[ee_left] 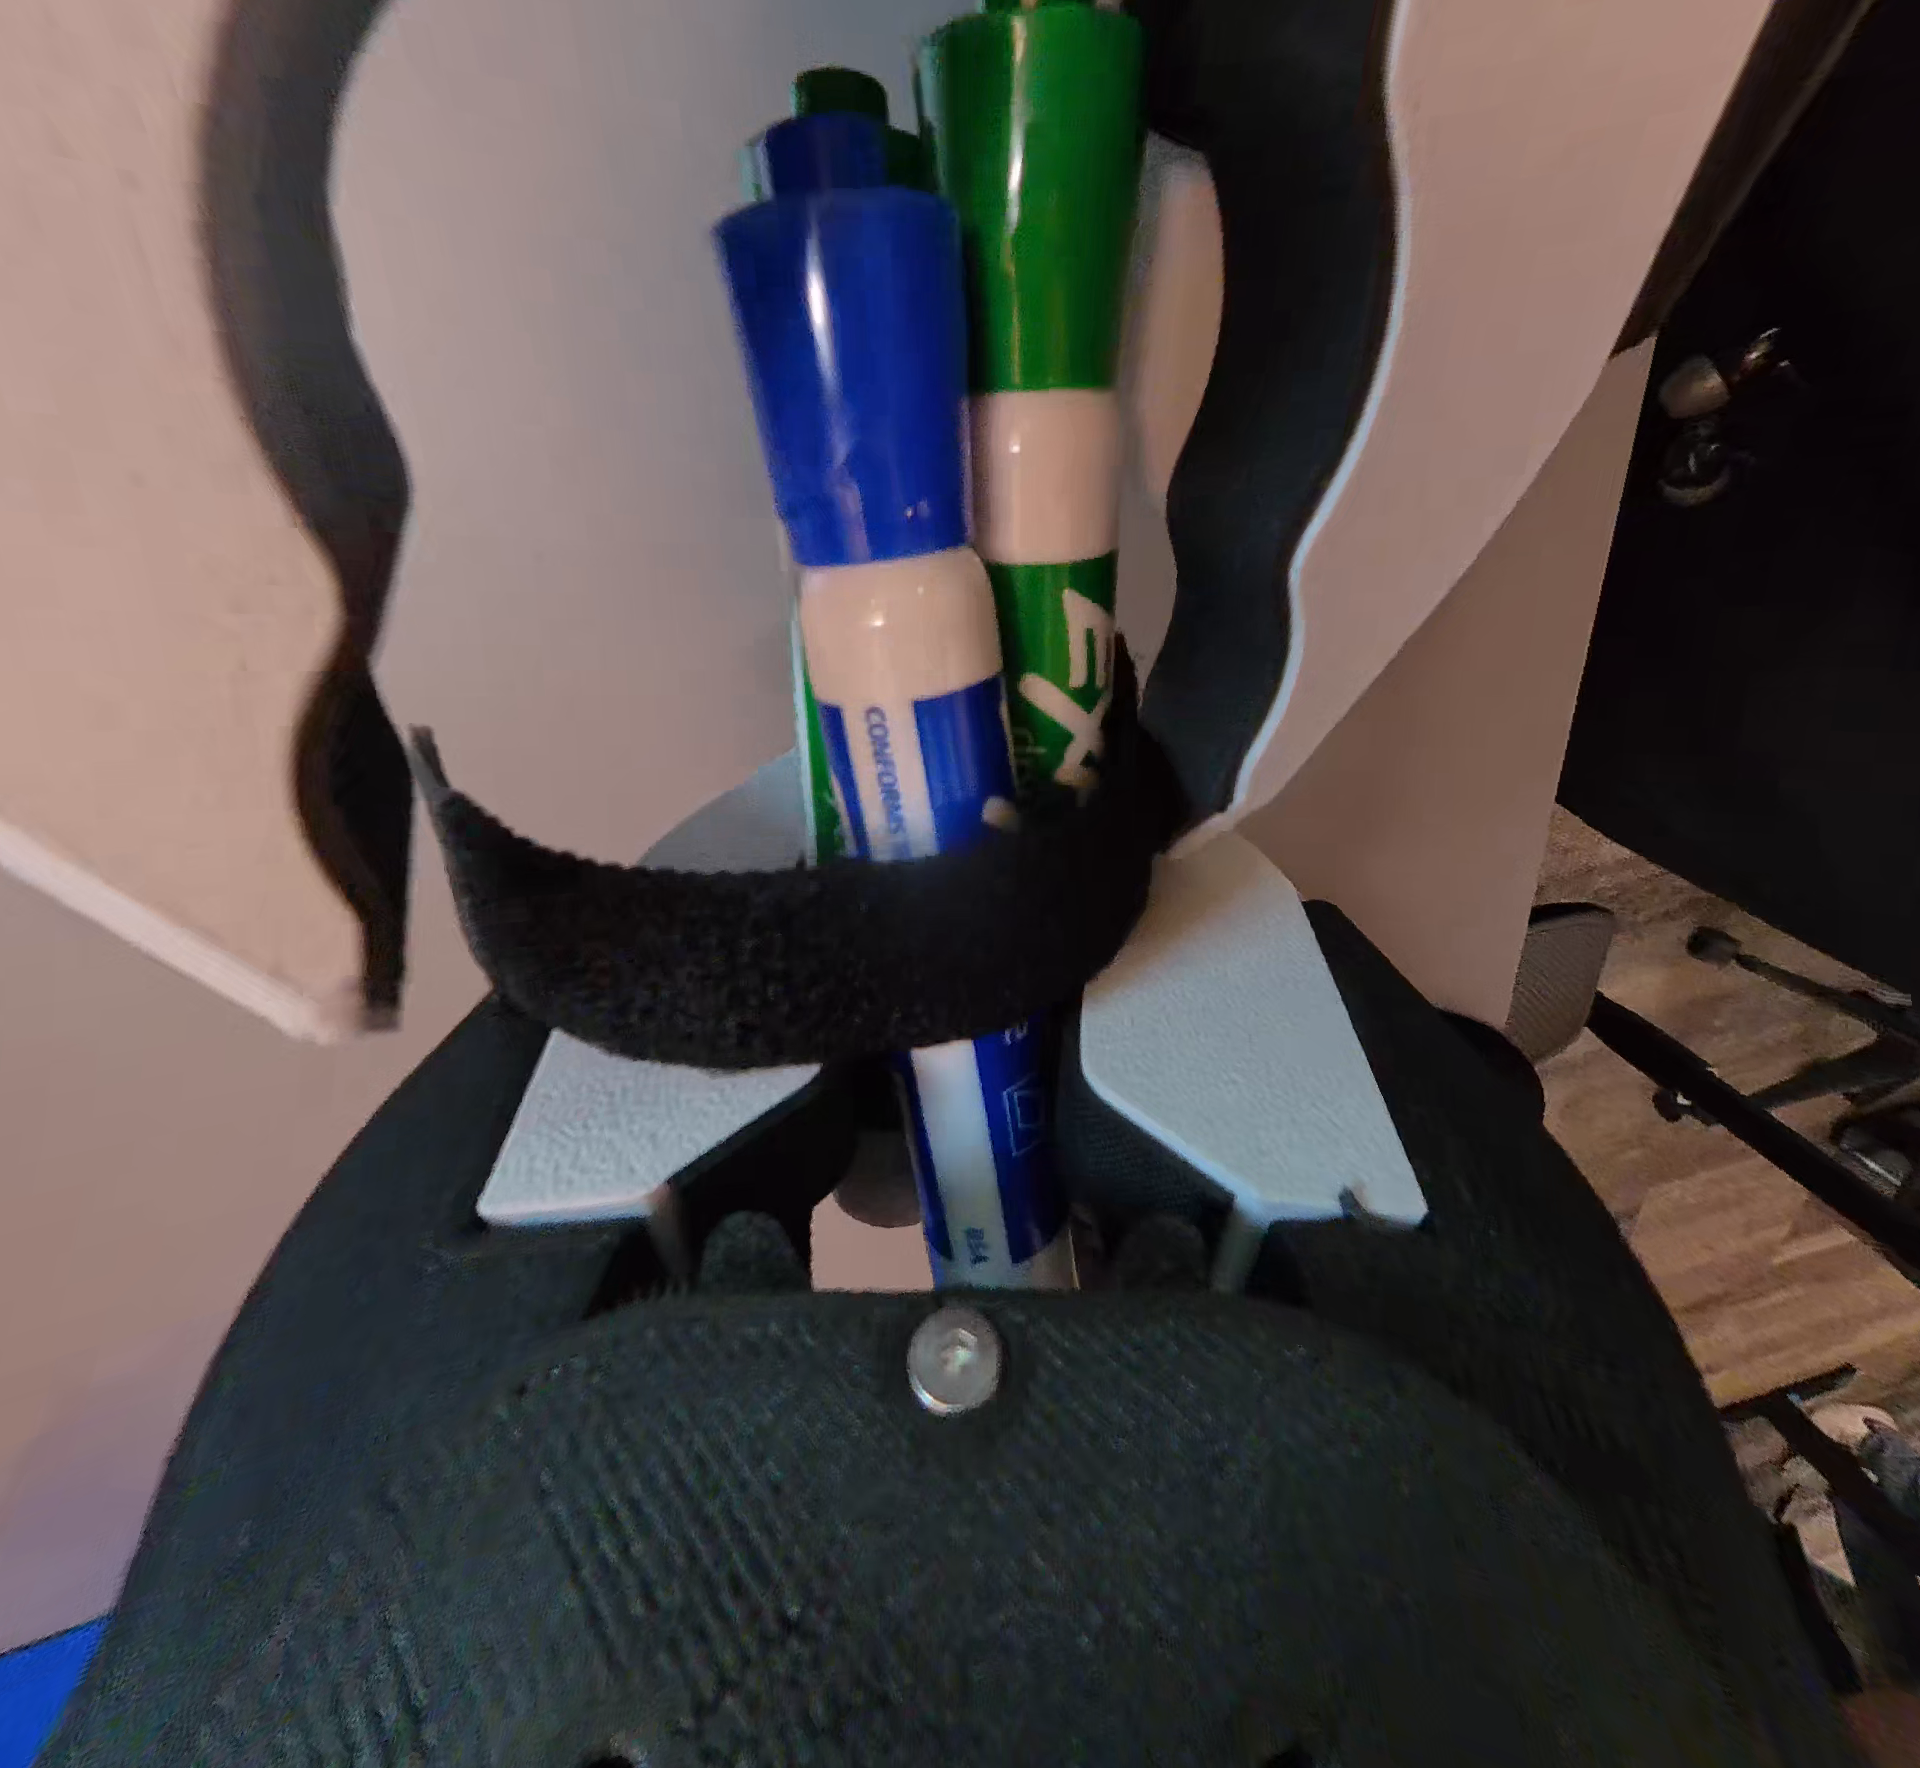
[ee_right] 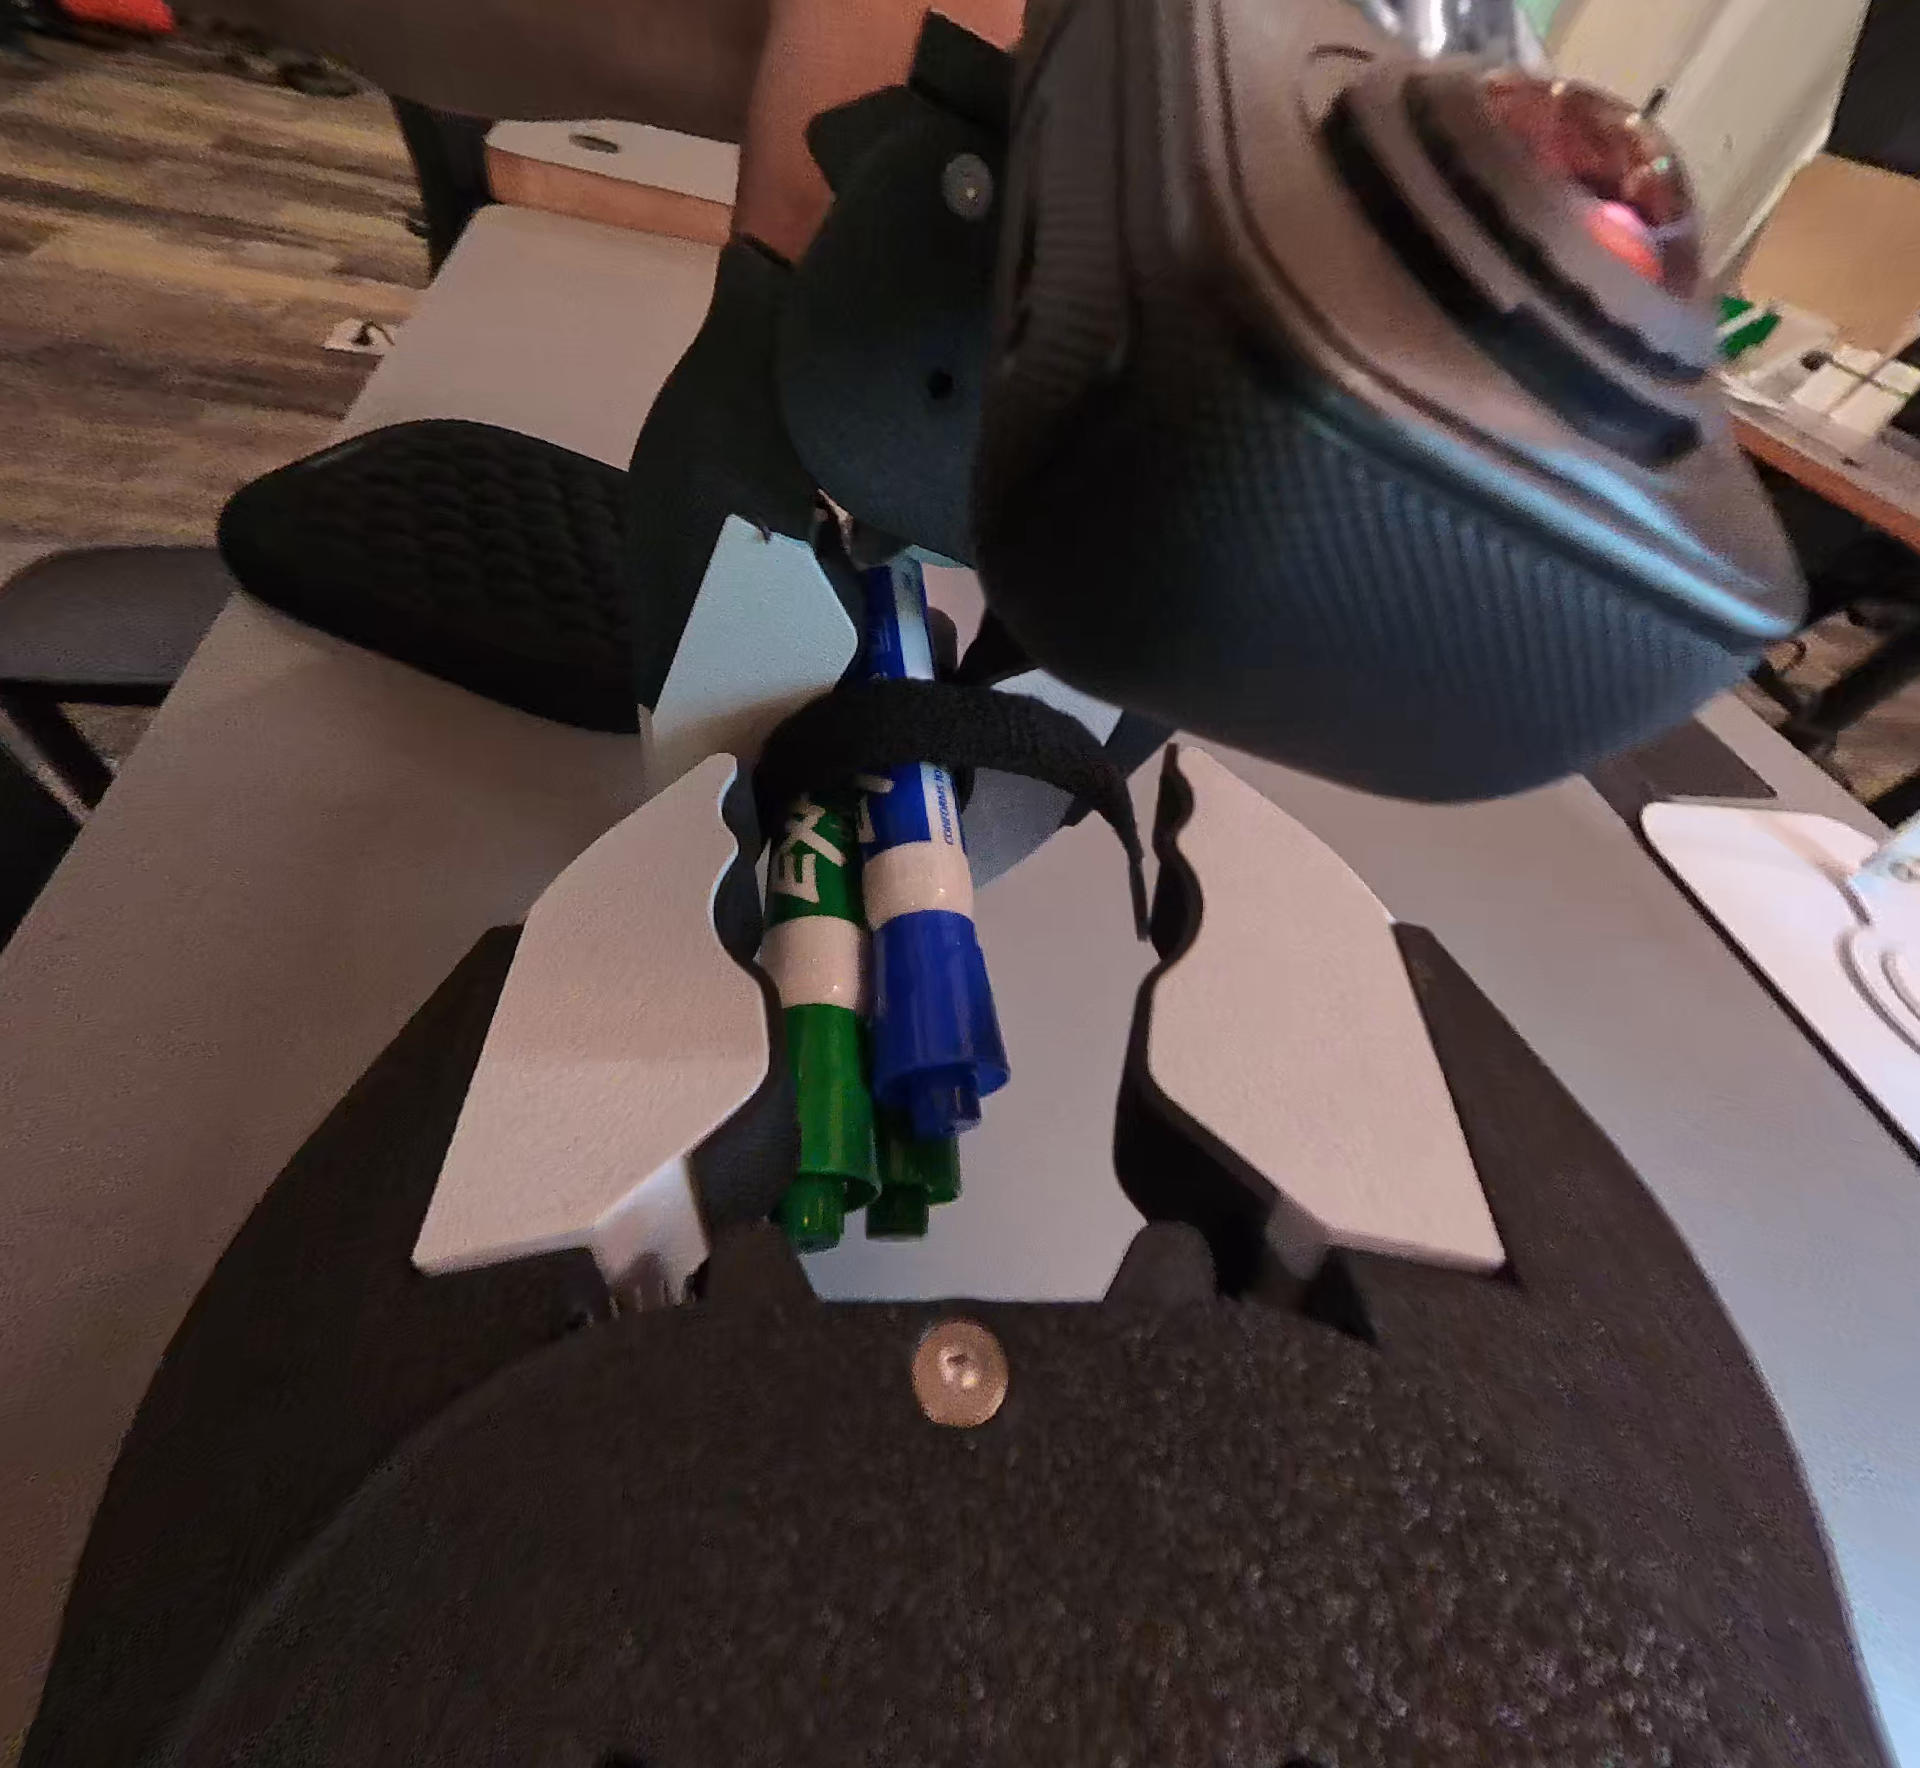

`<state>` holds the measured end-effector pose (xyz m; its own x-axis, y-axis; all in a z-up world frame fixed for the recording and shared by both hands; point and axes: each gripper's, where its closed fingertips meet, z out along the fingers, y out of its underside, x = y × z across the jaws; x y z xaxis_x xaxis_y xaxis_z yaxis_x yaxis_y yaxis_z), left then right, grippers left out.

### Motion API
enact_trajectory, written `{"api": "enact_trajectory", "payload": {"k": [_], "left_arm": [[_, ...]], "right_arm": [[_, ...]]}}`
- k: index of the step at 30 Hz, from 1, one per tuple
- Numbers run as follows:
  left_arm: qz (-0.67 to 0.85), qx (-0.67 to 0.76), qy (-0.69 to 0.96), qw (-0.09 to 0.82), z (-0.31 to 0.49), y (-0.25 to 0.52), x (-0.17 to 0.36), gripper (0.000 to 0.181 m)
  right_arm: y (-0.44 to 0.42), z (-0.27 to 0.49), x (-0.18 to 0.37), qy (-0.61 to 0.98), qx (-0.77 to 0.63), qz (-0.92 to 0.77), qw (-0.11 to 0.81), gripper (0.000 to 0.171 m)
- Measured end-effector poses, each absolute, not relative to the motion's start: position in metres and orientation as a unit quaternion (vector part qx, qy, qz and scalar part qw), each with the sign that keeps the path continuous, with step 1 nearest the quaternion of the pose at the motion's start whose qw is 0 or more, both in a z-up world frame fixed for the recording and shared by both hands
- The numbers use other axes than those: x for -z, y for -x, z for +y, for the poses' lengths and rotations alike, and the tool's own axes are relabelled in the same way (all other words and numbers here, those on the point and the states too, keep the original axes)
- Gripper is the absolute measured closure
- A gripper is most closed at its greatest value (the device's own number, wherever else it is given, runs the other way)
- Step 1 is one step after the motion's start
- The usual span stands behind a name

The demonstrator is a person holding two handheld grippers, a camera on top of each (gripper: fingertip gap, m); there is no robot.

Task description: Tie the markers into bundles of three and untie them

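Evidently mid-task, the left tool (ee_left: pixel 940 1074) clamps three markers (ee_left: pixel 883 492) loosely ringed by a black strap (ee_left: pixel 790 949), the right tool (ee_right: pixel 951 897) gaping, unfastened.

markers (ee_left: pixel 862 430): glossy smooth plastic | strap (ee_left: pixel 790 939): fuzzy black cloth | left gripper (ee_left: pixel 940 897): matt white fingers (ee_left: pixel 1226 1012), rough black body | table (ee_right: pixel 260 783): smooth matt grey

One blue marker (ee_left: pixel 862 430) and two green markers (ee_left: pixel 1039 264), each with a white barrel band; around them a fuzzy black strap (ee_left: pixel 790 929). At six o'clock, grippers with white fingers (ee_right: pixel 613 1022) on textured black bodies; the table (ee_right: pixel 260 887) pale grey.
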<state>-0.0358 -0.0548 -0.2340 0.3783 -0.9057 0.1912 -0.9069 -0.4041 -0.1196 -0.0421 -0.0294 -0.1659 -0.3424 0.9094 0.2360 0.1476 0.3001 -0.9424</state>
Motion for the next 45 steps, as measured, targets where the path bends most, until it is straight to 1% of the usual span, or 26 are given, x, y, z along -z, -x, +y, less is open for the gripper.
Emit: {"api": "enact_trajectory", "payload": {"k": [1,4,10,14,18,23,26,33,45], "left_arm": [[-0.549,-0.112,-0.829,0.005,-0.055,0.036,0.234,0.138],[-0.555,-0.111,-0.825,0.011,-0.056,0.036,0.233,0.138],[-0.56,-0.099,-0.823,0.001,-0.053,0.038,0.231,0.137],[-0.553,-0.077,-0.83,-0.014,-0.048,0.042,0.232,0.138],[-0.543,-0.045,-0.837,-0.048,-0.037,0.046,0.225,0.138],[-0.544,-0.035,-0.836,-0.068,-0.033,0.052,0.216,0.138],[-0.551,-0.044,-0.832,-0.052,-0.036,0.055,0.21,0.138],[-0.557,-0.077,-0.825,-0.046,-0.038,0.054,0.196,0.138],[-0.58,-0.098,-0.808,-0.029,-0.056,0.06,0.193,0.137]], "right_arm": [[0.042,-0.032,0.166,0.376,-0.455,-0.689,0.421,0.1],[0.04,-0.04,0.171,0.366,-0.468,-0.703,0.39,0.112],[0.038,-0.04,0.18,0.407,-0.496,-0.695,0.324,0.115],[0.042,-0.037,0.183,0.441,-0.512,-0.67,0.308,0.119],[0.045,-0.033,0.181,0.48,-0.546,-0.624,0.287,0.122],[0.051,-0.032,0.171,0.491,-0.554,-0.604,0.295,0.123],[0.055,-0.034,0.164,0.5,-0.577,-0.576,0.293,0.124],[0.057,-0.033,0.143,0.515,-0.608,-0.524,0.3,0.125],[0.06,-0.05,0.154,0.505,-0.525,-0.596,0.338,0.125]]}}
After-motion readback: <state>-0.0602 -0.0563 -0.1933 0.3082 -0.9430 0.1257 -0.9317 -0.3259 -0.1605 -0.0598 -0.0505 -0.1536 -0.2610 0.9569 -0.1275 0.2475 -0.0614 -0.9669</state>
